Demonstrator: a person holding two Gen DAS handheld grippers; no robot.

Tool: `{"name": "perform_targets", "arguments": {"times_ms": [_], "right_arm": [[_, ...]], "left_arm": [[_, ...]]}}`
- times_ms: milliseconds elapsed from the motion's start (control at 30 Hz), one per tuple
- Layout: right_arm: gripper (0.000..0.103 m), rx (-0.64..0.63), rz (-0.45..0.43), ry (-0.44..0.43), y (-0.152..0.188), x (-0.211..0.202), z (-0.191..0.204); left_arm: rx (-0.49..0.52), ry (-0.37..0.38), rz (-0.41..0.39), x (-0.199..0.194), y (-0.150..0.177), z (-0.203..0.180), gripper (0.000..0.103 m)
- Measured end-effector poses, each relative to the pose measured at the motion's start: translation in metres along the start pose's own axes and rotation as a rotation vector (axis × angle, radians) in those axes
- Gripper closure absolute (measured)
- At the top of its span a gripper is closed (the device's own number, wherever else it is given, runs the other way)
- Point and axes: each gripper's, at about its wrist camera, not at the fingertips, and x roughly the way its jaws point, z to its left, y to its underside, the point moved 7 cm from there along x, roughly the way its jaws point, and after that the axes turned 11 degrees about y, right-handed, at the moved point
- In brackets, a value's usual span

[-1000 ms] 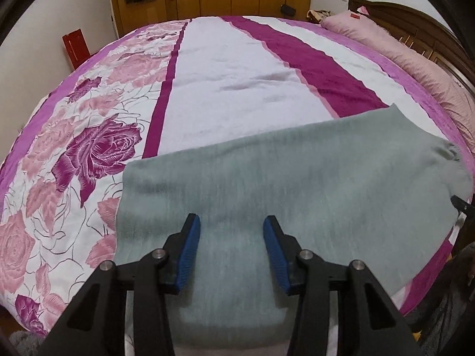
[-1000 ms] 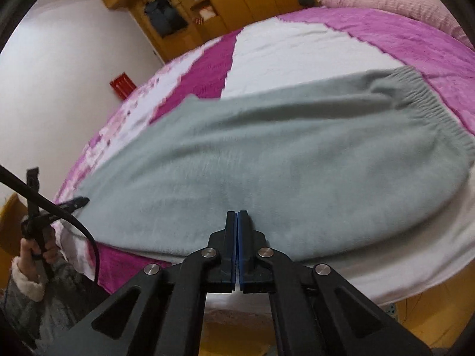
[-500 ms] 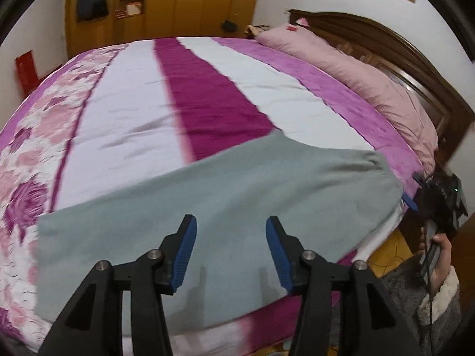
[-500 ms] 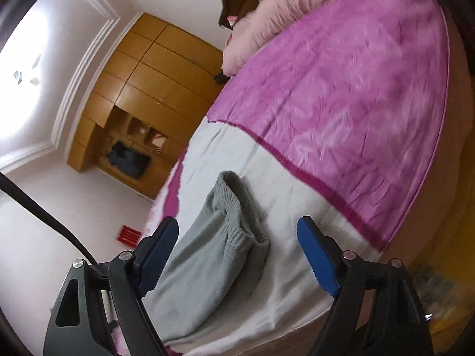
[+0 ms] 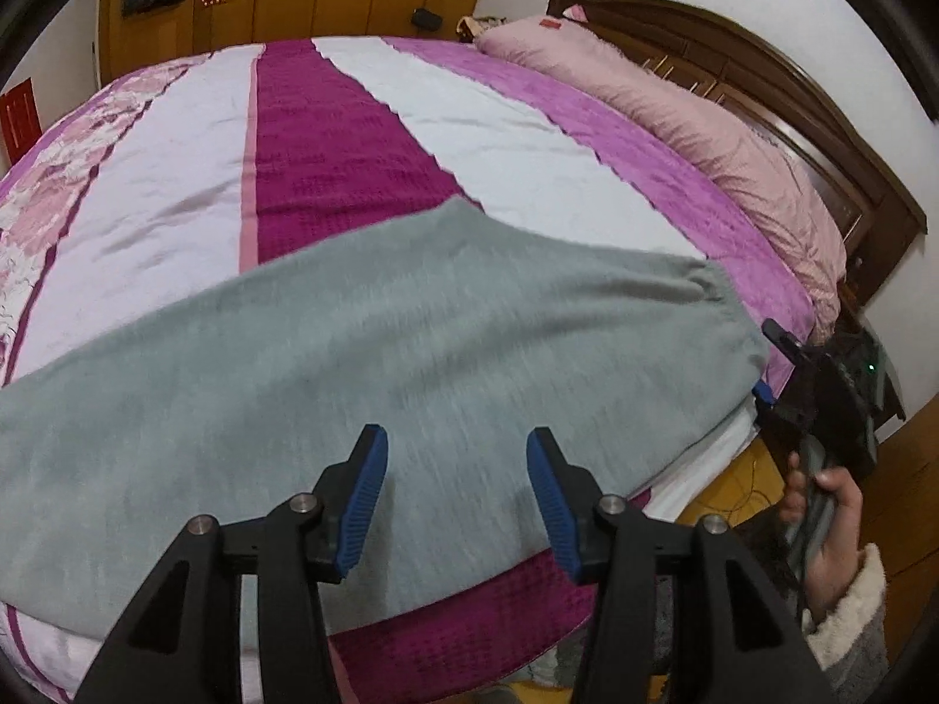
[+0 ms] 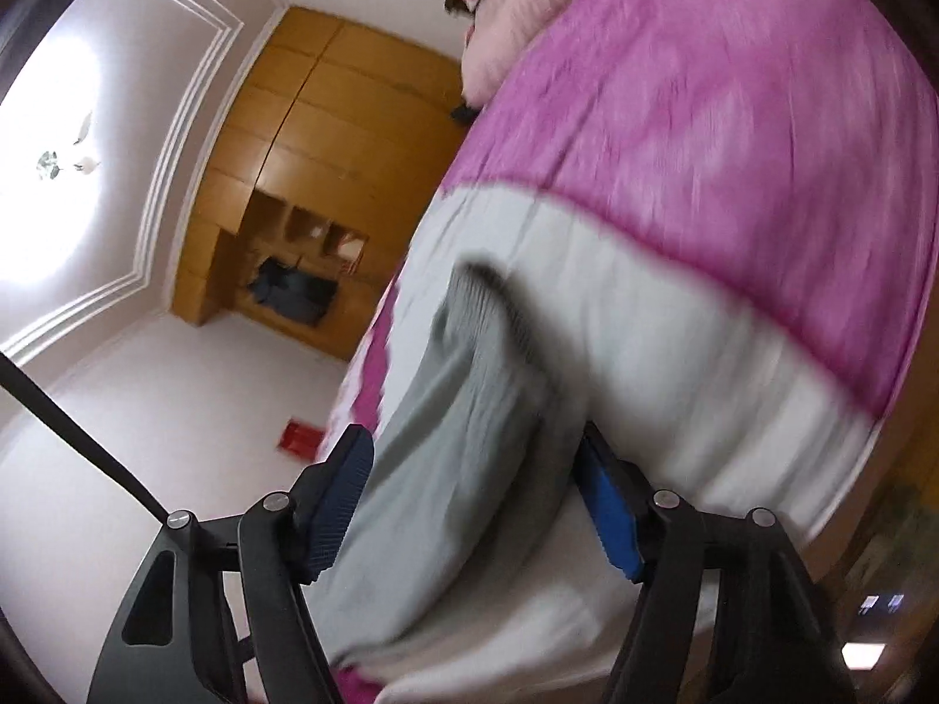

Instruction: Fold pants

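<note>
- Left wrist view: your left gripper [image 5: 456, 493] hovers over the grey pants [image 5: 364, 364] lying flat across the bed [image 5: 328, 135], fingers spread.
- Right wrist view: your right gripper [image 6: 478, 507] has its fingers spread either side of the pants' waistband end [image 6: 487, 317].

The left gripper [image 5: 456, 498] hovers with fingers spread wide. The right gripper [image 6: 478, 504], tilted sideways in her hand [image 5: 824, 522], gapes open too.

Pants [image 5: 375, 364] run off the left edge — right-wrist view motion-blurred.
</note>
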Motion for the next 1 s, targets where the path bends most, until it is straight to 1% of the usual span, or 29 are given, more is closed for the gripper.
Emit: {"name": "perform_targets", "arguments": {"times_ms": [67,133,233,300,367,400,433,467,500,533,567,600,667,733,767,833,867,933,1000], "right_arm": [[0.034,-0.047,0.000,0.022,0.002,0.005,0.005],[0.034,-0.062,-0.011,0.025,-0.005,0.013,0.011],[0.034,-0.008,-0.052,-0.014,-0.024,0.023,0.009],[0.035,0.019,-0.064,-0.013,-0.032,0.027,0.006],[0.035,0.032,-0.086,-0.009,-0.033,0.028,0.005],[0.035,0.026,-0.100,0.002,-0.032,0.026,0.005],[0.037,0.022,-0.107,0.012,-0.031,0.024,0.005],[0.039,0.011,-0.113,0.033,-0.031,0.025,0.006],[0.044,0.001,-0.111,0.056,-0.030,0.026,0.005],[0.049,-0.008,-0.106,0.083,-0.030,0.027,0.004],[0.051,-0.009,-0.105,0.097,-0.029,0.026,0.002],[0.054,0.006,-0.106,0.097,-0.030,0.027,0.000],[0.063,0.038,-0.100,0.091,-0.031,0.026,-0.006],[0.082,0.080,-0.073,0.095,-0.031,0.026,-0.015],[0.083,0.108,-0.057,0.093,-0.031,0.026,-0.020],[0.084,0.155,-0.043,0.052,-0.032,0.025,-0.025],[0.084,0.153,-0.040,0.050,-0.032,0.025,-0.025],[0.084,0.118,-0.037,0.074,-0.032,0.024,-0.022],[0.085,0.088,-0.039,0.100,-0.032,0.023,-0.019]], "left_arm": [[-0.011,0.004,0.025,0.009,0.005,0.001,0.051],[-0.011,0.002,0.040,0.014,0.010,0.002,0.051],[0.011,-0.014,0.039,0.017,0.011,-0.001,0.051],[0.010,-0.008,0.037,0.016,0.009,-0.002,0.051],[0.005,0.003,0.023,0.014,0.005,-0.004,0.052],[0.004,0.011,0.013,0.013,0.003,-0.005,0.056],[0.003,0.029,0.001,0.012,0.000,-0.007,0.063],[-0.003,0.046,-0.003,0.013,-0.001,-0.009,0.081],[-0.011,0.054,0.003,0.014,-0.002,-0.010,0.085],[-0.022,0.061,0.007,0.016,-0.002,-0.012,0.085],[-0.026,0.064,0.006,0.017,-0.001,-0.015,0.085],[-0.024,0.066,0.004,0.018,0.000,-0.019,0.085],[0.003,0.054,0.007,0.020,0.006,-0.031,0.087],[0.019,0.022,0.001,0.023,0.013,-0.040,0.087],[0.024,0.009,0.000,0.025,0.016,-0.042,0.087],[0.020,-0.018,0.010,0.034,0.025,-0.045,0.087],[0.019,-0.027,0.019,0.039,0.029,-0.045,0.087],[0.020,-0.053,0.041,0.050,0.038,-0.043,0.088],[0.017,-0.074,0.033,0.056,0.040,-0.041,0.088]]}}
